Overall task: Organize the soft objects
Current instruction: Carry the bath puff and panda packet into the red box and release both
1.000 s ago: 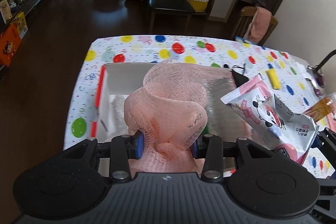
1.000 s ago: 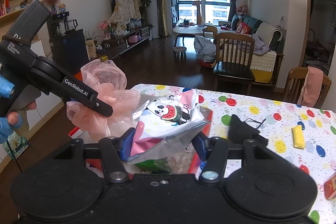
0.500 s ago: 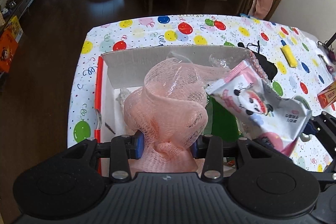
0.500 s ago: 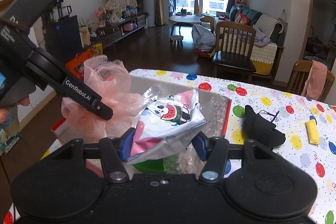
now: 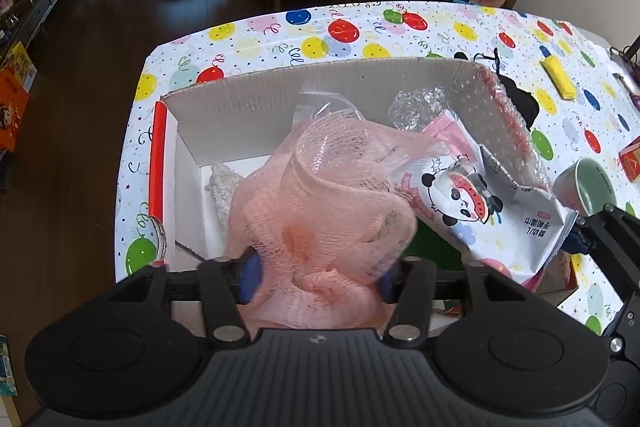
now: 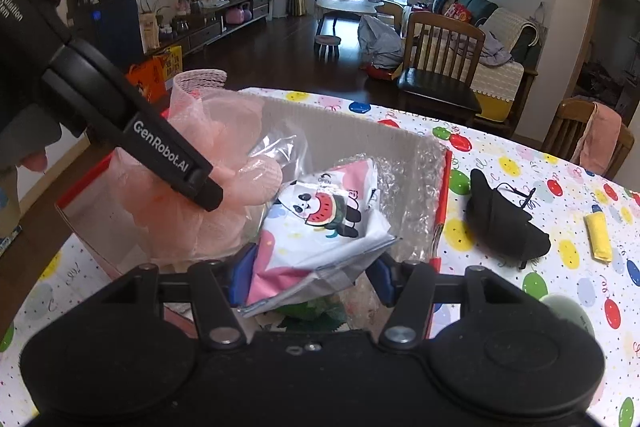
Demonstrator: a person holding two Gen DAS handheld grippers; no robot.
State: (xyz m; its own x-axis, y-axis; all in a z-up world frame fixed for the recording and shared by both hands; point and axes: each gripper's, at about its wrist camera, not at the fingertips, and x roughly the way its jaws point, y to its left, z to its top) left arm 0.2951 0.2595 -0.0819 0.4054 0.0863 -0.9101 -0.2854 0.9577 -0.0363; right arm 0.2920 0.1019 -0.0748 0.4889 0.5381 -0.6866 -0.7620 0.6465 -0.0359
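My left gripper [image 5: 318,277] is shut on a pink mesh bath pouf [image 5: 320,203] and holds it inside the open cardboard box [image 5: 256,107]. The pouf also shows in the right wrist view [image 6: 176,195], with the left gripper's finger across it. My right gripper [image 6: 308,275] is shut on a pink and white panda wipes packet [image 6: 320,227], held over the box's right side; the packet also shows in the left wrist view [image 5: 472,203]. Clear plastic bags [image 5: 416,103] and bubble wrap [image 5: 508,115] lie in the box.
The box sits on a balloon-print tablecloth [image 5: 360,39]. A black face mask [image 6: 504,227] and a yellow bar [image 6: 598,237] lie to the right of the box. A green cup [image 5: 592,187] is near the right gripper. Wooden chairs [image 6: 440,67] stand beyond the table.
Both grippers have moved forward and down over the box with their loads. The pouf and packet now sit lower inside the box.
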